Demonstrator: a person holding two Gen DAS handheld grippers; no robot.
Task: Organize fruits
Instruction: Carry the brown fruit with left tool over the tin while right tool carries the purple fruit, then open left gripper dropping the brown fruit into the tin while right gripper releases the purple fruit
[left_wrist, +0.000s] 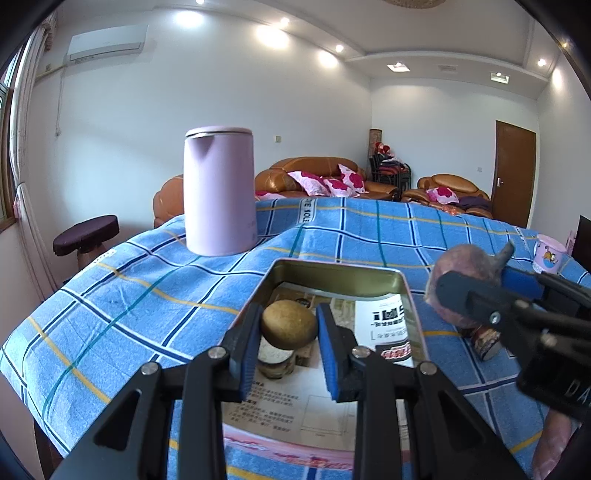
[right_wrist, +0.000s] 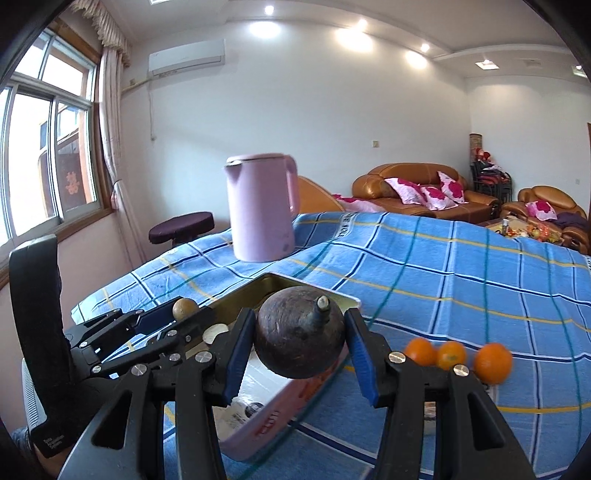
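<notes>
Left claw (left_wrist: 289, 334) pinching a small tan round fruit (left_wrist: 289, 324) between its blue pads, held over the open metal tin (left_wrist: 334, 269) on the counter (left_wrist: 147, 295). Right claw (right_wrist: 300, 341) clamped on a dark purple round fruit (right_wrist: 300, 338) with a stubby stem, poised above the tin's near edge and not yet inside.

Judged as mid-task: two fruits in hand, neither set down yet. Inside the tin, printed paper lining and one or two round things under the tan fruit, too hidden to name, so possibly some sorting already done. Left on the blue checked cloth: three small oranges (right_wrist: 452, 356) in a row, well apart from the tin, to the right of the right claw. Pink kettle (left_wrist: 219, 192) standing behind the tin, clear of the work.

Remaining, by this reading: lowering and releasing both held fruits into the tin, then fetching the three oranges.
</notes>
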